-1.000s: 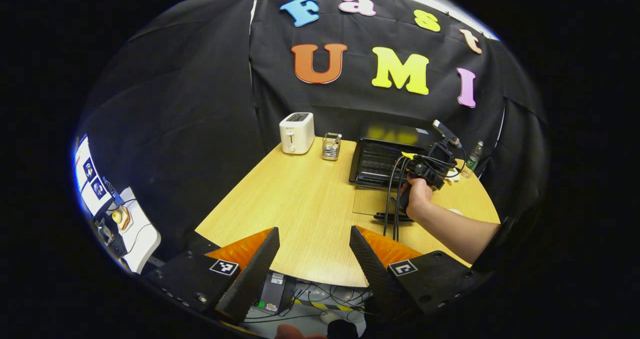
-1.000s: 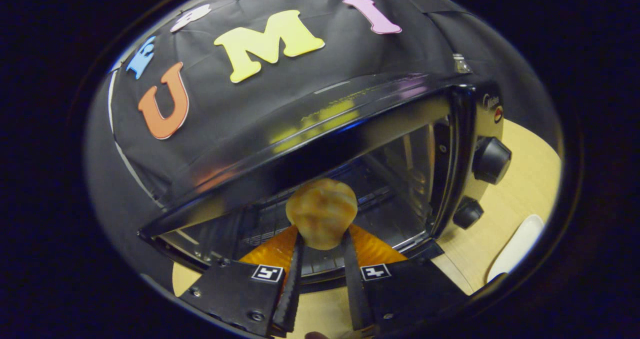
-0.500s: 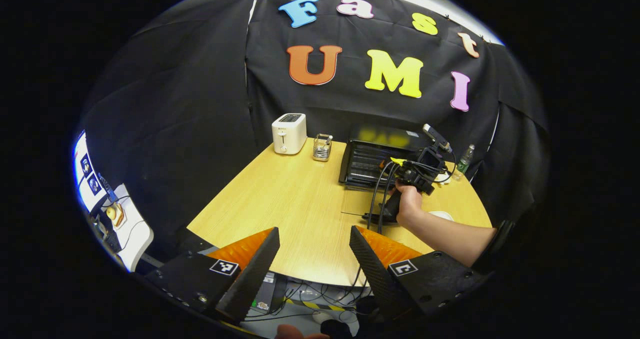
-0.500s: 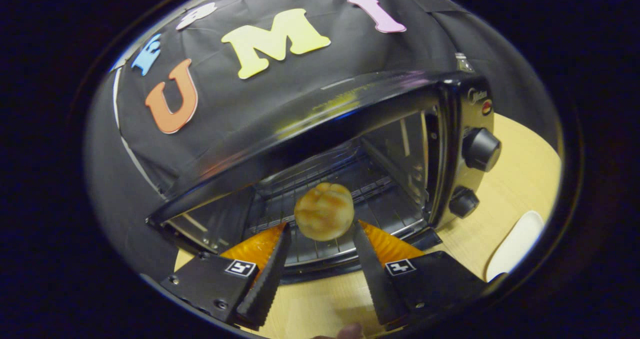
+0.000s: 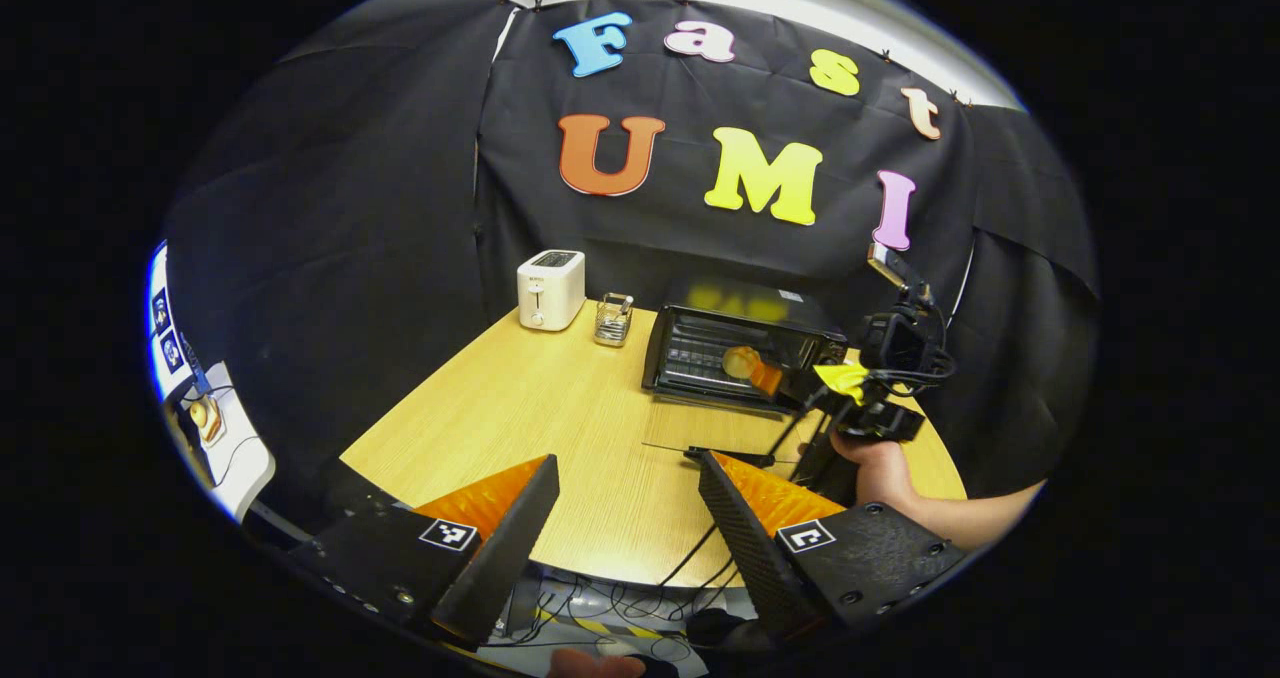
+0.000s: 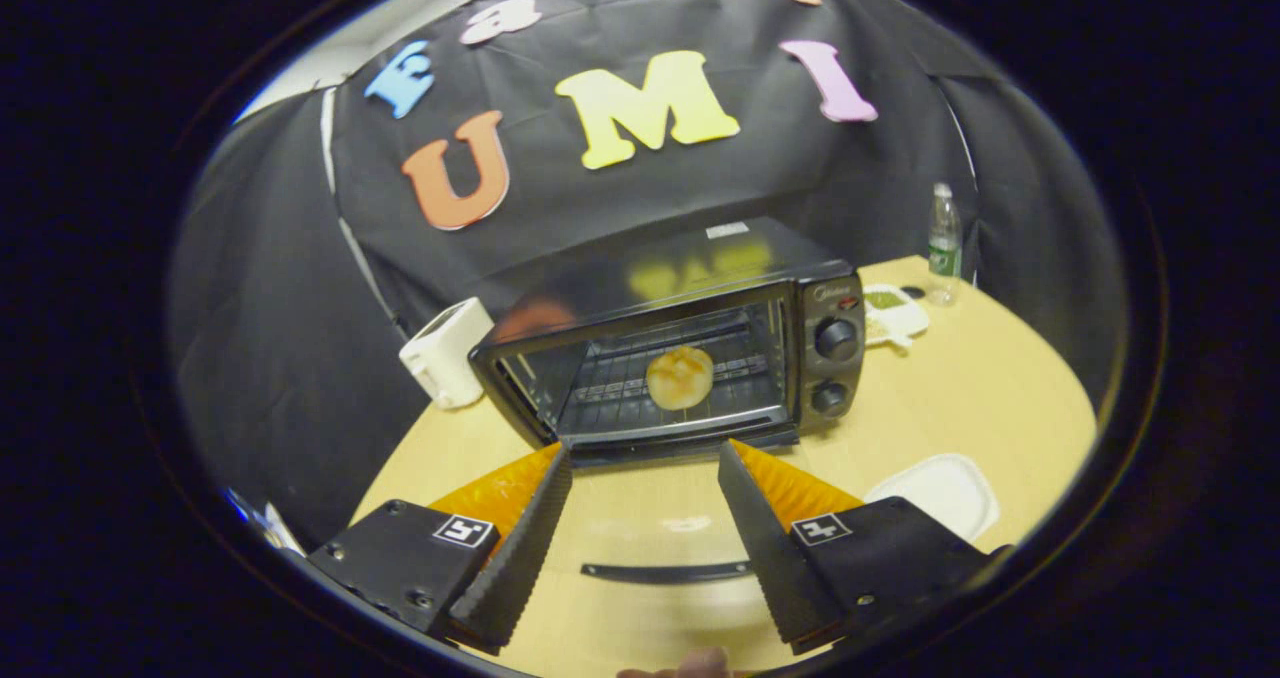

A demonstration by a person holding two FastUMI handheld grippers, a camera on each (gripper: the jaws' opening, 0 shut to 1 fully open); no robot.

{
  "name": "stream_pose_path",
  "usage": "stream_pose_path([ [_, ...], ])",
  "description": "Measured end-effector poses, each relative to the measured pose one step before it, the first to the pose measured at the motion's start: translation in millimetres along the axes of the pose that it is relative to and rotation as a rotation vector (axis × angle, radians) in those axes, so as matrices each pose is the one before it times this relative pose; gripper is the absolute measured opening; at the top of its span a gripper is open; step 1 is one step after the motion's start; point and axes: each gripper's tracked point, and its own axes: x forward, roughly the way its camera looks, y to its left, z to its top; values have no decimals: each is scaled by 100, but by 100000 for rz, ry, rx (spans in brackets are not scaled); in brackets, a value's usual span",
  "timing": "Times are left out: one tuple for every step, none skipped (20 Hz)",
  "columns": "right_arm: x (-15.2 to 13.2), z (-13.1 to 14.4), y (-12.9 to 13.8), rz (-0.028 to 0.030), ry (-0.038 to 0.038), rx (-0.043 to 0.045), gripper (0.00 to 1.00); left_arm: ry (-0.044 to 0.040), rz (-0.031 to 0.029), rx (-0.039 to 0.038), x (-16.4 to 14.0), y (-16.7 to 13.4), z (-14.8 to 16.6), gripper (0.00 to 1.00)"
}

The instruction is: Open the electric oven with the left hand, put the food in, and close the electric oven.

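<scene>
The black electric oven [image 6: 835,303] stands open, its glass door folded down flat on the table with the handle [image 6: 665,571] toward me. A round golden bun [image 6: 679,377] rests on the wire rack inside. My right gripper [image 6: 643,458] is open and empty, held back from the oven above the lowered door. In the left gripper view the oven [image 5: 700,308] and bun [image 5: 741,362] sit at the table's far side, with the right gripper [image 5: 775,378] and the hand holding it in front. My left gripper [image 5: 625,473] hangs open and empty over the table's near edge.
A white toaster [image 5: 550,289] and a small glass holder [image 5: 612,320] stand left of the oven. A white plate [image 6: 935,493] lies on the table to the oven's right, with a plastic bottle [image 6: 942,243] and a small dish [image 6: 890,308] behind. Cables hang below the table edge [image 5: 620,568].
The right gripper opened, left the bun on the oven rack and drew well back from the oven. The left gripper drifted back and stayed open.
</scene>
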Motion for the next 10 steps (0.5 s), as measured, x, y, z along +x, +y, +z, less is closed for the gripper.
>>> stream_pose_path([
  [-1714, -163, -324, 206, -1005, -4325, 92, -968, -620, 769, 245, -348, 90, 93],
  [-1756, 111, -497, 240, -739, -3254, 93, -1151, -233, 1013, 378, -106, 38, 93],
  [-1601, 50, -613, 334, -438, -2370, 93, -935, -301, 999, 389, -187, -47, 93],
  [-1531, 157, -661, -318, -326, -1926, 94, -139, -1444, 329, 624, -457, -232, 93],
  [-1345, 287, -1045, -421, -585, -1228, 94, 254, -2245, -161, 654, -765, -255, 93],
  [-1271, 417, -778, -509, -871, -919, 95, 635, -1520, -285, 695, -511, -405, 93],
  [-1202, 290, -891, -691, -660, -564, 95, 793, -1732, -411, 796, -533, -437, 93],
  [-996, 159, -895, -923, -545, -552, 96, 617, -2199, -390, 871, -634, -530, 93],
  [-863, -175, -1104, -1866, 230, -240, 96, 1179, -2154, 5, 1096, -657, -658, 93],
  [-679, -255, -1090, -1681, 817, 28, 97, 1956, -2110, 757, 1133, -570, -1019, 93],
])
